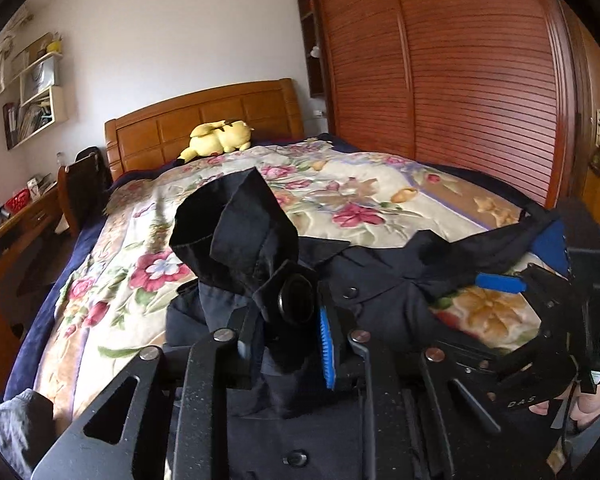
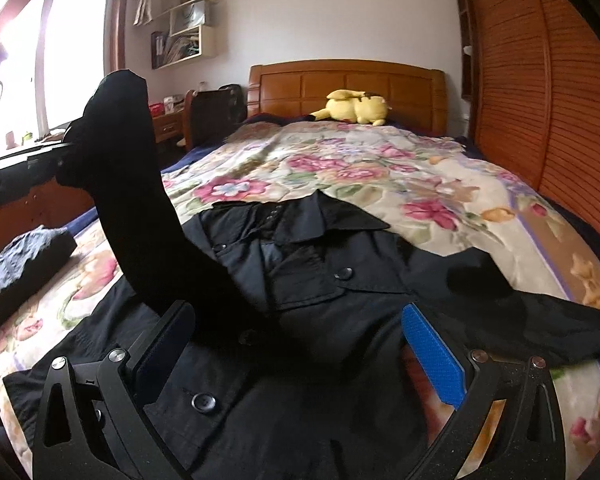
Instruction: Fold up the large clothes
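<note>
A black button-up jacket (image 2: pixel 300 264) lies front-up on the floral bedspread (image 2: pixel 380 168), collar toward the headboard. My left gripper (image 1: pixel 288 312) is shut on the jacket's left sleeve cuff (image 1: pixel 236 224) and holds it raised above the bed; the lifted sleeve (image 2: pixel 132 184) rises at the left of the right wrist view. My right gripper (image 2: pixel 300 340) is open, its jaws wide apart low over the jacket's chest, with the right sleeve (image 2: pixel 540 320) lying just beyond its blue pad. It also shows at the right of the left wrist view (image 1: pixel 500 284).
A yellow plush toy (image 2: pixel 356 106) lies by the wooden headboard (image 2: pixel 348 80). Wooden louvred wardrobe doors (image 1: pixel 460 80) stand along the bed's right. A desk and chair (image 1: pixel 80 184) stand to the left. A grey garment (image 2: pixel 28 256) lies at the bed's left edge.
</note>
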A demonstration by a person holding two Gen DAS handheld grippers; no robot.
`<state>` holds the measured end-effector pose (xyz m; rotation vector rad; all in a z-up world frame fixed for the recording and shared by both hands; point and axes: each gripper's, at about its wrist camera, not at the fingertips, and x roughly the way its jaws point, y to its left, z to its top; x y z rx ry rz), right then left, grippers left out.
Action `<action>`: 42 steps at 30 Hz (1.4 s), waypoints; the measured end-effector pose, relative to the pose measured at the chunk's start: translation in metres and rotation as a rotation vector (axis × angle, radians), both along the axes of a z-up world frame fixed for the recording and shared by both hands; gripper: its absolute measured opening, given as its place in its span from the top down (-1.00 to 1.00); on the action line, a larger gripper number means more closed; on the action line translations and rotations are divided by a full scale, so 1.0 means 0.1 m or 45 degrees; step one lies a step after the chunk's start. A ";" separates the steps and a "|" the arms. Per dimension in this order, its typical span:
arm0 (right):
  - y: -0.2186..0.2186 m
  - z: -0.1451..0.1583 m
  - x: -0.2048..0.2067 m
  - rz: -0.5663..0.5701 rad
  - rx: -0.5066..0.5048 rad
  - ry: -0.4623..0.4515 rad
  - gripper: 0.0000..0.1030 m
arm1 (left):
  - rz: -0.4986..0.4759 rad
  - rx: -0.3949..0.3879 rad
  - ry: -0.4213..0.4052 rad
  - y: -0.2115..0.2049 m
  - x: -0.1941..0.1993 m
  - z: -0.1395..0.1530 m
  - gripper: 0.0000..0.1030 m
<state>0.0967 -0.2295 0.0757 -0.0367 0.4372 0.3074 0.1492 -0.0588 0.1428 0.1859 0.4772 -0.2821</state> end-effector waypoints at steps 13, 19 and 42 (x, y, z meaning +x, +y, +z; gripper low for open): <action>-0.19 0.08 -0.17 -0.055 0.030 -0.032 -1.00 | -0.088 -0.068 0.064 0.17 -0.50 -0.39 -0.55; -0.23 0.12 -0.26 -0.074 0.056 -0.056 -1.00 | -0.102 -0.158 0.145 0.28 -0.61 -0.57 -0.55; 0.33 -0.24 -0.44 0.174 -0.094 0.002 -0.99 | 0.100 -0.189 0.032 0.97 -1.07 -0.68 -0.55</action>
